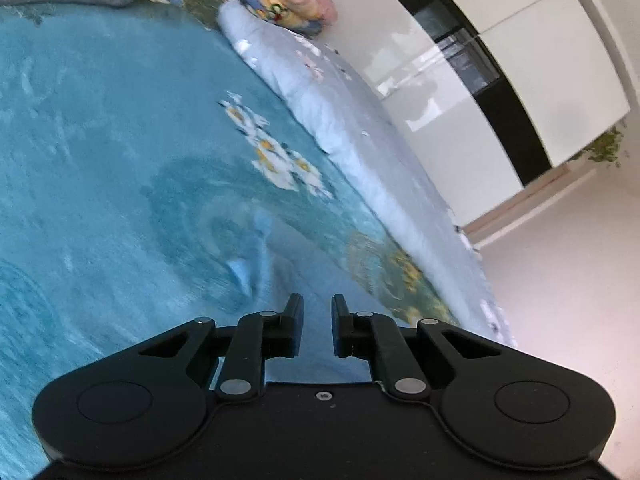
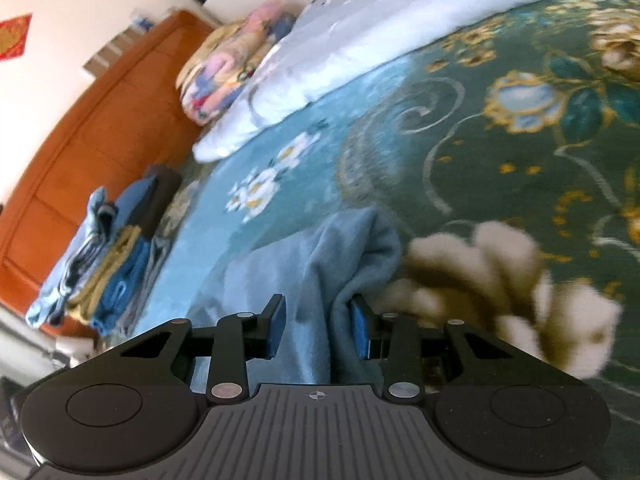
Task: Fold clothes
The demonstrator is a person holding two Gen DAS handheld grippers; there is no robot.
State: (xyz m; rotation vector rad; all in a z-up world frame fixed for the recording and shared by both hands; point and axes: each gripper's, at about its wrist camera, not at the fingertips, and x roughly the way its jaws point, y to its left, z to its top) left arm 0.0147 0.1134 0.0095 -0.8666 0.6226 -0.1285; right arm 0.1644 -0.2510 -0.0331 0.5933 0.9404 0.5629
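Currently, two handheld grippers work over a bed covered with a teal and dark green floral blanket [image 2: 460,128]. The right gripper [image 2: 318,324] has its jaws spread, with a fold of a light blue fleece garment [image 2: 320,248] lying between them; the jaws do not look pressed onto the cloth. The garment sits on the blanket directly ahead of this gripper, bunched and ridged. The left gripper [image 1: 317,330] also has its jaws spread and holds nothing; it hangs over the blanket, and a blurred blue shape [image 1: 248,256] just ahead of it may be part of the same garment, though I cannot tell.

A stack of folded clothes [image 2: 104,256] lies farther up the bed near a wooden headboard [image 2: 100,120]. A pale rolled quilt [image 1: 352,128] and a colourful folded blanket [image 2: 228,76] lie along the far side.

Likely risks: if the right jaws close on the thick ridge, they may catch several layers, or the blanket underneath, and drag everything together. Fleece on plush blanket may cling, so a pull could crumple the fold. With only one gripper near the cloth, the garment may twist when lifted.

No brand or label is readable. A red square decoration [image 2: 14,36] hangs on the wall; any writing on it is too blurred to read.
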